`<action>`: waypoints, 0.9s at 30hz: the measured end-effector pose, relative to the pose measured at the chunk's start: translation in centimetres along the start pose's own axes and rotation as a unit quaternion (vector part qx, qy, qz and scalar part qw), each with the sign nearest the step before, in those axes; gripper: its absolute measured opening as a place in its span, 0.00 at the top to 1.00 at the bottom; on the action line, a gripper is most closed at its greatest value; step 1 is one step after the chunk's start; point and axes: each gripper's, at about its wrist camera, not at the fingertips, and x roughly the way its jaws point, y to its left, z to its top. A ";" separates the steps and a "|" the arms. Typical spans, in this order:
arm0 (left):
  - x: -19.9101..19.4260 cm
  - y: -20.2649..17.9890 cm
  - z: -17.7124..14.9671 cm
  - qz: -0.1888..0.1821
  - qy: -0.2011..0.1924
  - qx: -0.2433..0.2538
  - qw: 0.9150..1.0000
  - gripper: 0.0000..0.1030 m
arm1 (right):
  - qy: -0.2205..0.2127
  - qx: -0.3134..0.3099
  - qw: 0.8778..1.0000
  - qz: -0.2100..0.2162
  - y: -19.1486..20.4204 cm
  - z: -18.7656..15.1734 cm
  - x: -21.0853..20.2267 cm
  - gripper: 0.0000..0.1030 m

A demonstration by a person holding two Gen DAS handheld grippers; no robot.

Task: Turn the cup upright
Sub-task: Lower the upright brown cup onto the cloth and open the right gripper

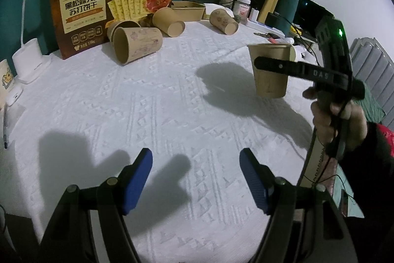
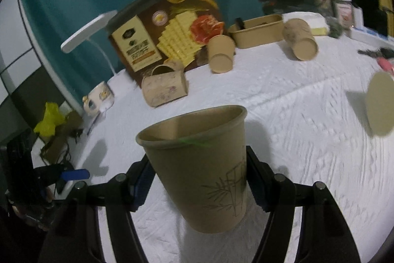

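My right gripper (image 2: pixel 197 179) is shut on a brown paper cup (image 2: pixel 199 171) with a bamboo drawing, held mouth-up and a little tilted above the white tablecloth (image 2: pixel 295 139). In the left wrist view the same cup (image 1: pixel 270 70) hangs upright in the right gripper (image 1: pixel 268 64) at the right, clear of the cloth. My left gripper (image 1: pixel 195 179) is open and empty, low over the cloth near the front. Several other paper cups lie on their sides further back (image 1: pixel 138 43), (image 1: pixel 170 21), (image 1: pixel 224 21).
A cracker box (image 1: pixel 110 4) stands at the back left with a paper tray (image 1: pixel 189 10) beside it. A white lamp base (image 1: pixel 29 61) and a mug (image 1: pixel 6 78) sit at the left edge. Jars and cables crowd the back right. Another cup lies blurred at the right (image 2: pixel 380 107).
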 end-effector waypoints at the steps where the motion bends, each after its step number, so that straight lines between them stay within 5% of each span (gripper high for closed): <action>1: 0.0 -0.1 0.1 -0.001 0.001 0.001 1.000 0.29 | -0.006 0.006 1.000 -0.003 -0.2 -0.4 0.0 0.37; 14: 0.6 -1.7 0.3 -0.004 0.009 0.013 1.000 0.29 | -0.041 0.006 0.998 -0.048 -1.5 -3.1 -1.4 0.37; 27: 1.1 -3.1 -0.1 -0.008 0.016 0.031 0.999 0.29 | -0.022 -0.017 0.997 -0.066 -0.4 -5.2 -1.7 0.36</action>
